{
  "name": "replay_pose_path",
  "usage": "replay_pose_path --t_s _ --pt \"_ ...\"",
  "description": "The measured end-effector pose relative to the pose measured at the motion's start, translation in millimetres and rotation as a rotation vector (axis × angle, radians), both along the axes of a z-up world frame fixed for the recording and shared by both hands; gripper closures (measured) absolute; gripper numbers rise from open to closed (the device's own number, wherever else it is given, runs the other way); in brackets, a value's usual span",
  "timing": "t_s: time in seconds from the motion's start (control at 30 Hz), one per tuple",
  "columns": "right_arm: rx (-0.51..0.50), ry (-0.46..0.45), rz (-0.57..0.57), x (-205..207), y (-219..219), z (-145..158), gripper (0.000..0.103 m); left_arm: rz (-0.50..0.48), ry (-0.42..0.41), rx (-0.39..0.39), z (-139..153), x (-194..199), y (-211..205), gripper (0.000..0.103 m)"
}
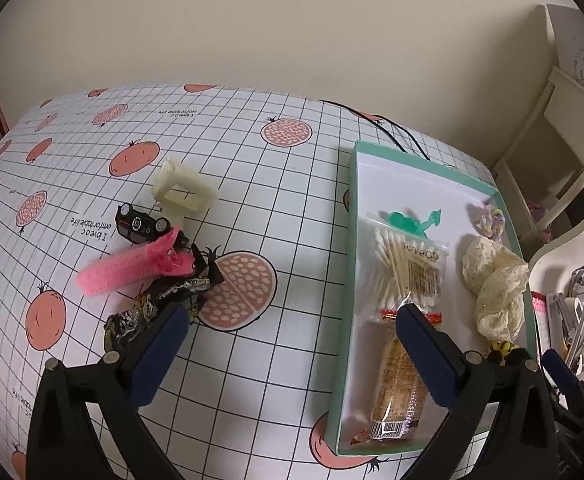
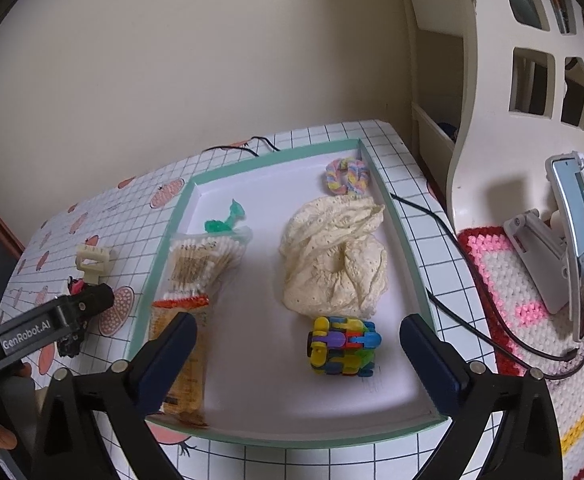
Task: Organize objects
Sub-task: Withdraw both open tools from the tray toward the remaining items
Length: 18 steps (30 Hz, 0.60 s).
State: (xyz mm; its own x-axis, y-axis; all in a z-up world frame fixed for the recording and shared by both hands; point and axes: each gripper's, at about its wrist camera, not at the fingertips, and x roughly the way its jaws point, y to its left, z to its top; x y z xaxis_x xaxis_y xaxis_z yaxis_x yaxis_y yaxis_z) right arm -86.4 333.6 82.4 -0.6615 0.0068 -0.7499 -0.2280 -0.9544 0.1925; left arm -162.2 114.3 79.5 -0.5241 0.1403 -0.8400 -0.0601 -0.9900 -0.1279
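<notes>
A green-rimmed white tray [image 1: 345, 280] [image 2: 407, 248] holds a bag of cotton swabs [image 1: 407, 268] [image 2: 202, 264], a snack packet [image 1: 397, 392] [image 2: 180, 364], a green clip [image 1: 409, 222] [image 2: 226, 220], a cream lace cloth [image 1: 495, 284] [image 2: 335, 260], a pastel hair tie [image 2: 347, 176] and a multicoloured block toy [image 2: 343, 346]. Left of the tray lie a pink hair clip [image 1: 132, 266], a black toy car [image 1: 142, 224], a cream clip [image 1: 184, 190] and dark wrappers [image 1: 160, 304]. My left gripper [image 1: 292, 312] is open above the cloth between both groups. My right gripper [image 2: 297, 328] is open over the tray, empty.
The table carries a grid cloth with pomegranate prints [image 1: 252, 168]. A black cable [image 2: 463, 320] runs along the tray's right side to a phone on a stand [image 2: 575, 248] on a crocheted mat [image 2: 507, 280]. A cream shelf [image 2: 511, 80] stands at the right.
</notes>
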Motion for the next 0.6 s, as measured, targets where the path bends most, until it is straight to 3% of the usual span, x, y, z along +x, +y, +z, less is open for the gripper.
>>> replay_pose_path --t_s 0.3,0.6 --pt "0.013 0.043 0.009 -1 -13 23 0.0 -0.023 0.056 0.015 24 -2 -23 0.0" --pt "-0.005 0.119 0.069 -4 -38 63 0.0 -0.008 0.115 0.087 55 -7 -76 0.0"
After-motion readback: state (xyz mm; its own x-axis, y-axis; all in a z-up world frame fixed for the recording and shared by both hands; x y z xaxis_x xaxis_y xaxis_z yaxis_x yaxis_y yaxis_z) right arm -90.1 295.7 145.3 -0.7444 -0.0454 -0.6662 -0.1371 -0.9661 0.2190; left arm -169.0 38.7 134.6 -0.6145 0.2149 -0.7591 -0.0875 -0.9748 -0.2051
